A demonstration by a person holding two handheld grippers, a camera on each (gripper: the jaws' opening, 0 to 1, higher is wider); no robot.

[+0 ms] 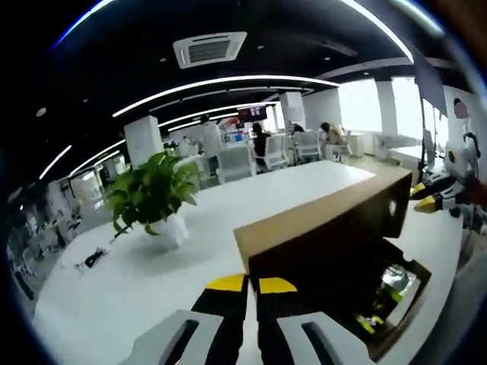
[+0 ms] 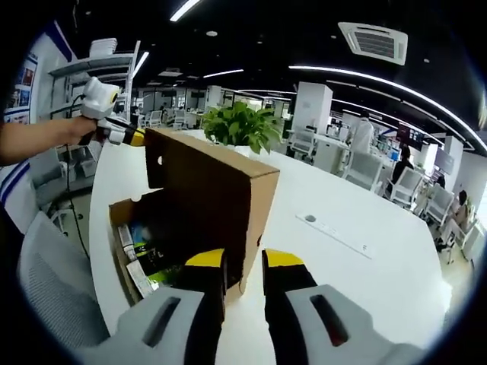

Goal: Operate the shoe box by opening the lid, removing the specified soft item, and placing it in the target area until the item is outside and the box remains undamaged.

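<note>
— Where were you?
— At a long white counter (image 1: 152,266) in a big office, with a potted plant (image 2: 242,125) on it.
— And the shoe box (image 2: 205,198)?
— It sat near the counter's edge, lid (image 1: 319,209) up, with stuff inside.
— Your tools?
— The left tool (image 1: 251,287) looked nearly closed, empty. The right tool (image 2: 243,262) was slightly open, empty.

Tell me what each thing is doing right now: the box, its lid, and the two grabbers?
Brown cardboard shoe box: open, items still inside.
Brown cardboard lid: flipped up, standing upright.
Left yellow-tipped gripper: jaws nearly together at the lid's edge; grip unclear.
Right yellow-tipped gripper: jaws slightly apart at the lid's corner; grip unclear.
Green potted plant: upright on the table.
</note>
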